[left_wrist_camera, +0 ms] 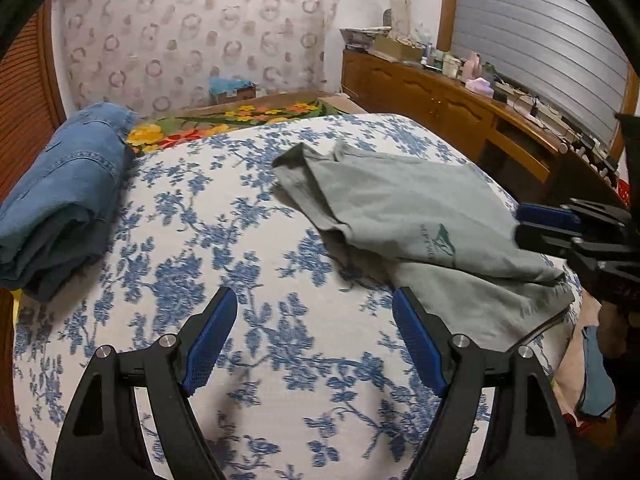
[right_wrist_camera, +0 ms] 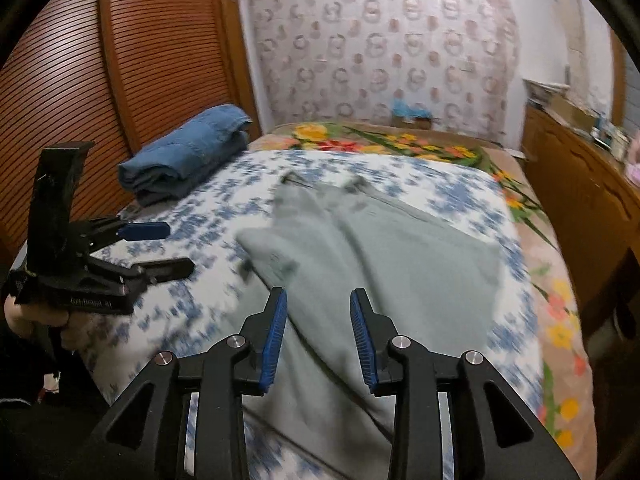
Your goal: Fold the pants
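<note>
Closest to my left camera is my left gripper (left_wrist_camera: 314,308), its two blue-padded fingers spread wide with nothing between them, hovering over a bare stretch of the blue-and-white floral bedspread (left_wrist_camera: 224,248). Beyond it and to the right lie the grey-green pants (left_wrist_camera: 404,216), rumpled and partly doubled over on the bedspread, with a small dark printed logo showing on the upper layer and a frayed hem near the bed's right edge. At the far right of this view my right gripper (left_wrist_camera: 548,226) comes in from the side, just beside the pants; from here I cannot tell whether it touches the cloth. In my right camera, the right gripper (right_wrist_camera: 319,300) hangs directly above the pants (right_wrist_camera: 400,264), its fingers parted by a moderate gap and gripping nothing; the picture is smeared, so the fabric's folds are hard to read. The left gripper (right_wrist_camera: 172,246) appears at the left of that view, held in a hand (right_wrist_camera: 38,320), fingers apart over the bedspread (right_wrist_camera: 200,216), a little away from the pants' left edge. A folded stack of blue denim (left_wrist_camera: 60,196) sits at the bed's far left corner, well apart from the pants, against a slatted wooden door (right_wrist_camera: 72,72). A wooden dresser (left_wrist_camera: 440,100) cluttered with small items runs along the right wall.
</note>
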`<state>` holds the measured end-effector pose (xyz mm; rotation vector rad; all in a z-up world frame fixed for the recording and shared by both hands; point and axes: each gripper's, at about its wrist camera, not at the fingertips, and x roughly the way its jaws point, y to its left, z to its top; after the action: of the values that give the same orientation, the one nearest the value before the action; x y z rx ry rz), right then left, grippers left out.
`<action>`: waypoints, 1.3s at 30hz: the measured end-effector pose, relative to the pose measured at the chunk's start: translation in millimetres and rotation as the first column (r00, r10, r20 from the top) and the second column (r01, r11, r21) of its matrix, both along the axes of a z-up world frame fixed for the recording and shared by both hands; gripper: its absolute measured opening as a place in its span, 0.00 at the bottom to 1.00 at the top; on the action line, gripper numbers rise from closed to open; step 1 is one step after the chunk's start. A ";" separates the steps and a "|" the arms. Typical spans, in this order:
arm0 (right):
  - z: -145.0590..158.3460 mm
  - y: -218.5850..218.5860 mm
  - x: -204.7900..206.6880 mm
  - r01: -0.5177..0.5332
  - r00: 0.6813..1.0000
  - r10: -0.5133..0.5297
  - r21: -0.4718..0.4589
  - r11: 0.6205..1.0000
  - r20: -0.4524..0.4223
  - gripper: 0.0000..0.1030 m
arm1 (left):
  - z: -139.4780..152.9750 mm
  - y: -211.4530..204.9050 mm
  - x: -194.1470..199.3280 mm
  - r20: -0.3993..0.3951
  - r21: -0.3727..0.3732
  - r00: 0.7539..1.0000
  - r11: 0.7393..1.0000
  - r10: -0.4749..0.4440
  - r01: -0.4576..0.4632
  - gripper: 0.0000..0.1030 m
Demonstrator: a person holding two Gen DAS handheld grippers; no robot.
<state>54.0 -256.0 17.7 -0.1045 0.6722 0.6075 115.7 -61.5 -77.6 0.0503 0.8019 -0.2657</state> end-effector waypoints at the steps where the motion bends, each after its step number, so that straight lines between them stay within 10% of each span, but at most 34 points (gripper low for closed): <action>1: -0.9 8.7 5.2 -0.018 1.000 0.018 -0.004 1.000 -0.003 0.33 | 0.6 3.0 1.1 0.001 -0.002 1.000 1.000 0.004 -0.004 0.78; 26: -34.4 99.3 81.9 -0.175 0.981 0.159 -0.162 0.971 -0.111 0.33 | -3.6 40.7 36.7 -0.010 -0.038 1.000 0.999 0.011 -0.011 0.78; 31: -24.2 90.2 85.9 -0.153 0.986 0.143 -0.113 0.982 -0.090 0.05 | -6.7 35.5 40.2 -0.021 -0.041 1.000 0.999 -0.009 0.008 0.78; 39: 3.1 45.3 98.8 -0.048 0.999 0.047 -0.066 0.997 -0.026 0.05 | -7.3 26.5 47.3 -0.028 -0.041 0.999 0.999 -0.032 0.031 0.78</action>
<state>152.8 -210.7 20.9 -0.1755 0.7153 0.6330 163.0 -35.0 -84.9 0.0208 0.8242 -0.3127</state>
